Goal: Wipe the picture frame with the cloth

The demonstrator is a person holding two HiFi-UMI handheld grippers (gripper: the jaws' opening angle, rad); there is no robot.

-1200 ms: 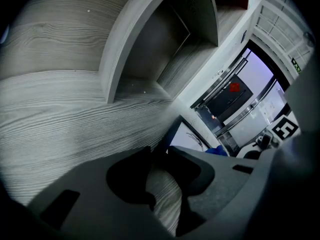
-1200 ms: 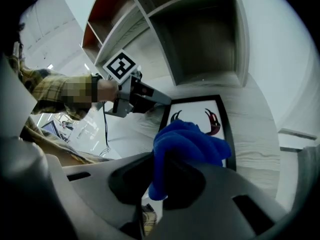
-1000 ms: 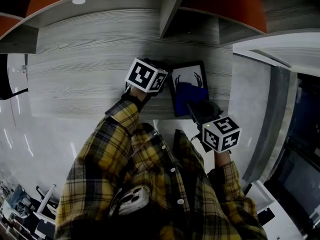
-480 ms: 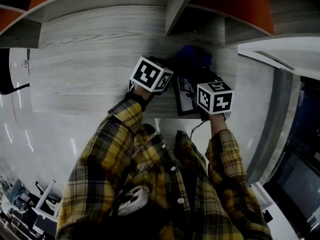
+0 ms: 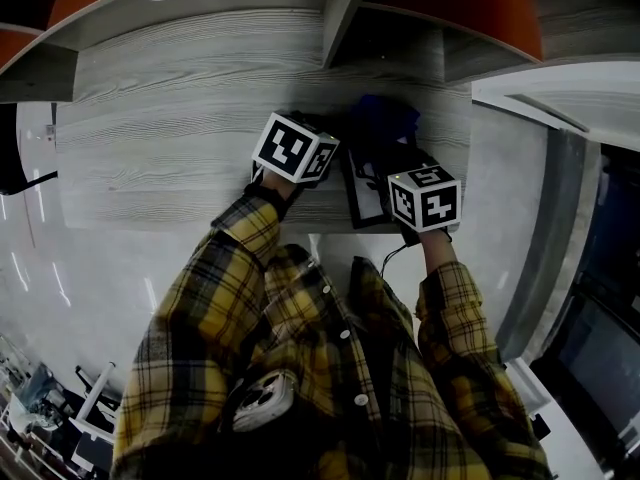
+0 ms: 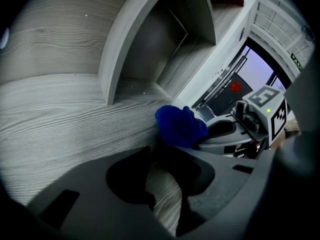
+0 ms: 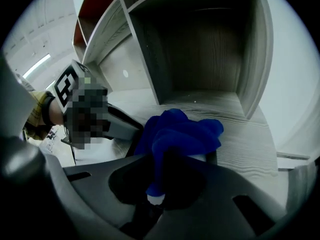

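A black-edged picture frame [image 5: 366, 204] lies flat on the grey wood desk [image 5: 180, 138]. My right gripper [image 5: 388, 146] is shut on a bunched blue cloth [image 5: 385, 116], which rests at the frame's far end. In the right gripper view the cloth [image 7: 176, 131] bulges out past the jaws over the frame's dark edge [image 7: 123, 122]. My left gripper [image 5: 325, 131] sits at the frame's far-left corner. Its jaws look closed on the dark frame edge [image 6: 162, 151], right beside the cloth [image 6: 180, 126] and the right gripper [image 6: 222, 131].
Open shelf cubbies with a slanted divider [image 5: 345, 8] and orange panels [image 5: 455, 13] stand just behind the cloth. The desk's near edge runs below the frame, with glossy floor beyond. A white panel [image 5: 560, 98] borders the right side.
My right gripper has swept the cloth from the frame's near end up over the picture to its far end. The left gripper has held its place at the corner.
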